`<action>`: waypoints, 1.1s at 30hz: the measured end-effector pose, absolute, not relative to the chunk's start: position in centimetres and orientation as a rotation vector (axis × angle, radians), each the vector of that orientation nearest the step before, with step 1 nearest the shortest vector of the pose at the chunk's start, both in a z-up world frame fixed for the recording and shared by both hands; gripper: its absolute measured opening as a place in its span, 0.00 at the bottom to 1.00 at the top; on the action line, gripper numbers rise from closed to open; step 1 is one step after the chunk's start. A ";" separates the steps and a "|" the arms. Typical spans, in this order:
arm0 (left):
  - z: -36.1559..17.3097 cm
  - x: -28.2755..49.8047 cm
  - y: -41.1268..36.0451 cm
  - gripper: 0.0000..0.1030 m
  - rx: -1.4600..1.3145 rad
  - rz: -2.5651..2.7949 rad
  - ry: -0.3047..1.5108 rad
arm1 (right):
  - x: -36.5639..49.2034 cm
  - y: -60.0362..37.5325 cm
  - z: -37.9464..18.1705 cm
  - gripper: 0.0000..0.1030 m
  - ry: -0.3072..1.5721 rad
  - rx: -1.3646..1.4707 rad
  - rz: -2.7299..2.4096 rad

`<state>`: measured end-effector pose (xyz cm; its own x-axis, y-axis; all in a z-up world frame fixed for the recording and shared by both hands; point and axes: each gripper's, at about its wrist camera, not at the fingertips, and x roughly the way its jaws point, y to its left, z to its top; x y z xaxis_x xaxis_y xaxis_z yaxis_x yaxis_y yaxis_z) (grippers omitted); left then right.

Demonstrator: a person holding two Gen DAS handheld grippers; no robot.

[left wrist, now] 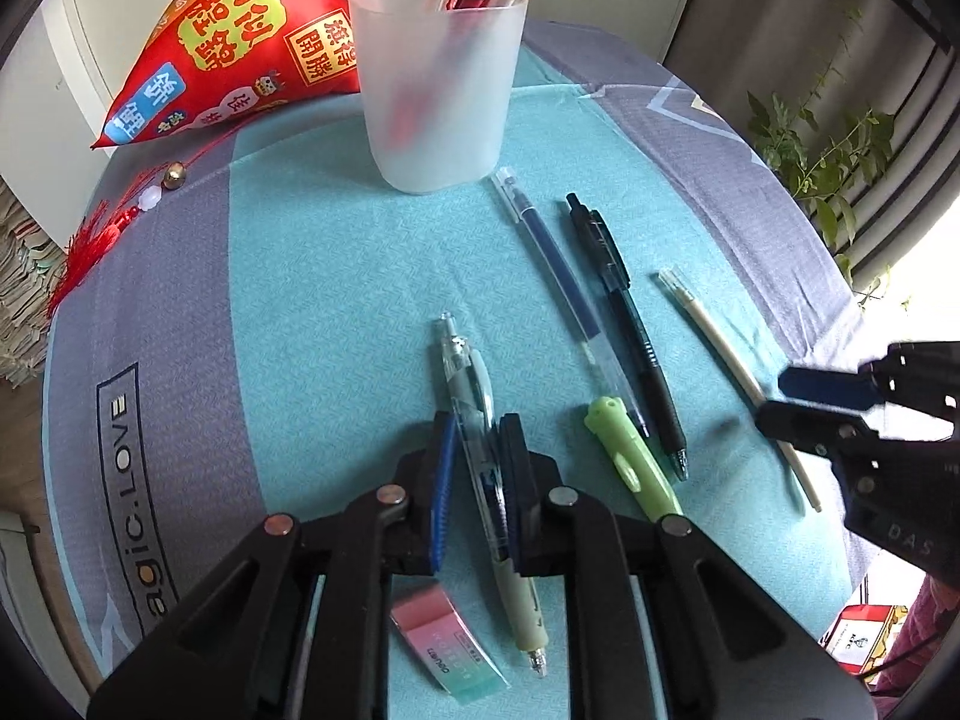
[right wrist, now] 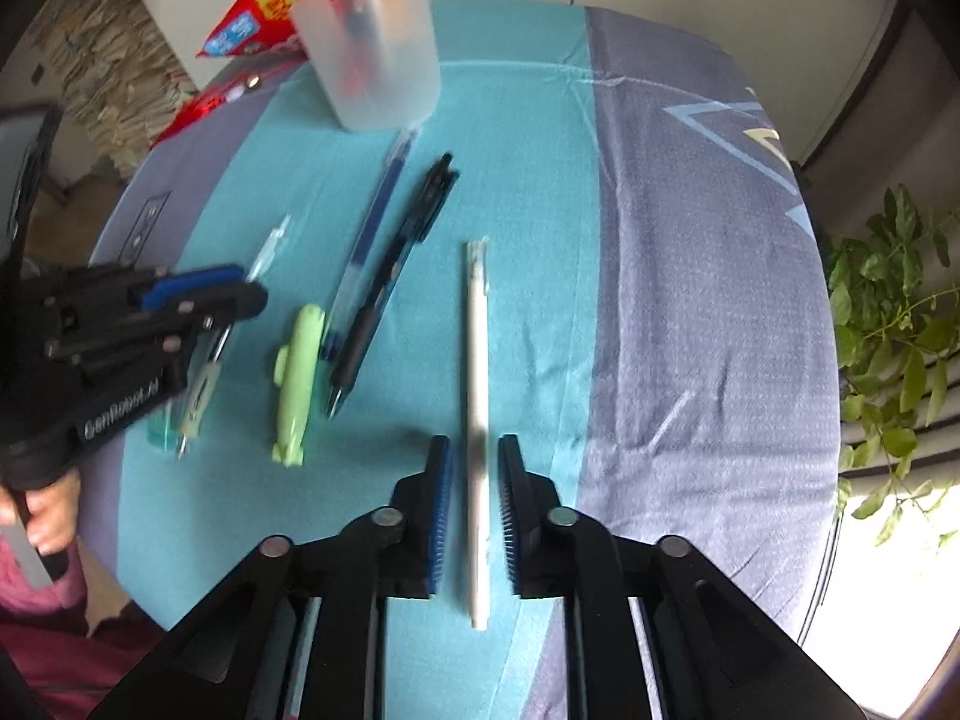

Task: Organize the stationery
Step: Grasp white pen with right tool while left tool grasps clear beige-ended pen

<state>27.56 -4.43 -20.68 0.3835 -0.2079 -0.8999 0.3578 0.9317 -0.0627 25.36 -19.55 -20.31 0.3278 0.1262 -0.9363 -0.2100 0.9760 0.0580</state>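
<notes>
Lying loose: five pens; one eraser; one cup

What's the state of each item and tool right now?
left tool: open, straddling clear pen
right tool: open, straddling white pen
cup: upright, holding pens
blue pen: flat on cloth
black pen: flat on cloth
green pen: flat on cloth
eraser: flat, sleeved
</notes>
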 end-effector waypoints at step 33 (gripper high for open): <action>-19.0 29.5 -4.4 0.10 0.123 -0.345 1.092 | 31.1 -17.6 -18.8 0.08 1.134 -0.053 0.240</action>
<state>29.48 -4.43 -18.97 0.4136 -0.2130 -0.8852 0.3335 0.9401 -0.0703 31.15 -17.62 -18.82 0.4007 0.1627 -0.9017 -0.2165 0.9730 0.0794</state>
